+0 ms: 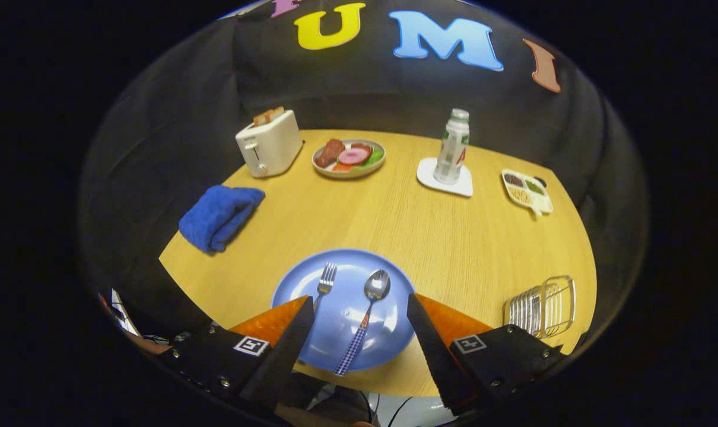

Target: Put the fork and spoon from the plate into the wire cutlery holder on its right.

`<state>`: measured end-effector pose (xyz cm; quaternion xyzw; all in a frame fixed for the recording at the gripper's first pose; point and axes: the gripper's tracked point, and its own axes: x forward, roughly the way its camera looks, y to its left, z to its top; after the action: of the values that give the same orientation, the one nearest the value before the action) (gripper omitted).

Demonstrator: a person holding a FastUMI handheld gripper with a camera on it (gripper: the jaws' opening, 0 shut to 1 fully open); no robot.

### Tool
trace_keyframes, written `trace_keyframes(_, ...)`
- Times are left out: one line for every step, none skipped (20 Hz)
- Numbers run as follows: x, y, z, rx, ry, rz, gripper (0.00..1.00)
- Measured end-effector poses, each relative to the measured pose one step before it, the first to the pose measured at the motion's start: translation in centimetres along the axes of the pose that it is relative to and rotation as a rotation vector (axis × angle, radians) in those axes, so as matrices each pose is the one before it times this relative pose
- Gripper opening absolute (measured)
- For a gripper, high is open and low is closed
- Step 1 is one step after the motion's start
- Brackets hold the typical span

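The support surface is a light wooden table (430,237). Directly on it rest: a white toaster (269,145) at the far left corner; a blue folded cloth (219,216) near the left edge; a plate of food (349,158); a white coaster (445,177) carrying a bottle; a divided snack tray (527,191); a blue plate (344,311); and a wire cutlery holder (542,308) to its right.

The gripper (359,338) hangs over the blue plate, fingers spread apart, holding nothing.

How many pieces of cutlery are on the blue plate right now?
2. The fork lies on the blue plate beside the left finger of the open hand-held gripper; the spoon lies to its right, between the fingers. Both sit left of the wire cutlery holder.
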<state>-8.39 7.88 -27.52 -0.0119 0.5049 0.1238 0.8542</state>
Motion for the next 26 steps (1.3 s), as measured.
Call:
trace_keyframes(0.372,0.062,-0.938,0.01003,0.03894,-0.00359,0.97)
trace_keyframes(0.167,-0.095,-0.516,-0.00127,0.02484,-0.00629,0.97)
trace_keyframes(0.128,-0.012,-0.539,-0.00945,0.02209,-0.01048,0.97)
trace_keyframes(0.225,0.127,-0.287,-0.00916,0.01743,-0.00351,0.97)
trace_keyframes(0.247,0.291,-0.323,-0.00478,0.01376,0.00401,0.97)
trace_keyframes(0.132,0.222,-0.128,-0.00645,0.01530,0.00302,0.97)
trace_keyframes(0.514,0.108,-0.399,-0.00930,0.01581,-0.00601,0.96)
trace_keyframes(0.336,0.022,-0.201,-0.01227,0.01888,-0.00634,0.96)
trace_keyframes(0.372,0.008,-0.416,-0.01233,0.02149,-0.01255,0.96)
trace_keyframes(0.259,0.153,-0.274,-0.00930,0.01978,0.00087,0.96)
trace_keyframes(0.566,-0.228,-0.818,-0.00843,0.04322,-0.02415,0.96)
trace_keyframes(0.268,0.240,-0.755,-0.00689,0.04499,0.00909,0.83)
trace_keyframes(0.643,0.576,-0.519,0.00734,0.03049,0.01838,0.78)
trace_keyframes(0.522,0.284,-0.303,0.00866,0.02316,0.00412,0.71)
trace_keyframes(0.211,0.063,-0.136,0.01143,0.01723,-0.00033,0.68)
trace_keyframes(0.181,0.031,0.071,0.00938,0.00760,-0.00379,0.64)
trace_keyframes(0.077,-0.098,0.011,-0.00063,0.00659,-0.01075,0.64)
trace_keyframes(0.051,-0.214,0.033,-0.00456,0.00801,-0.01369,0.64)
trace_keyframes(0.326,-0.059,-0.045,-0.00143,0.00711,-0.01040,0.64)
trace_keyframes(-0.346,-0.255,0.182,0.00085,0.01342,-0.01353,0.61)
trace_keyframes(0.606,0.145,-0.452,0.01157,0.02755,-0.00185,0.51)
trace_keyframes(0.196,0.327,-0.233,0.00232,0.02916,0.01080,0.41)
trace_keyframes(0.530,0.308,-0.328,-0.01211,0.03391,0.00236,0.40)
trace_keyframes(-0.975,-0.442,0.498,0.00156,0.03133,-0.02497,0.40)
trace_keyframes(0.924,0.554,0.029,0.02052,0.00172,0.04655,0.15)
trace_keyframes(-0.481,0.620,0.281,0.02459,0.02142,0.05241,0.14)
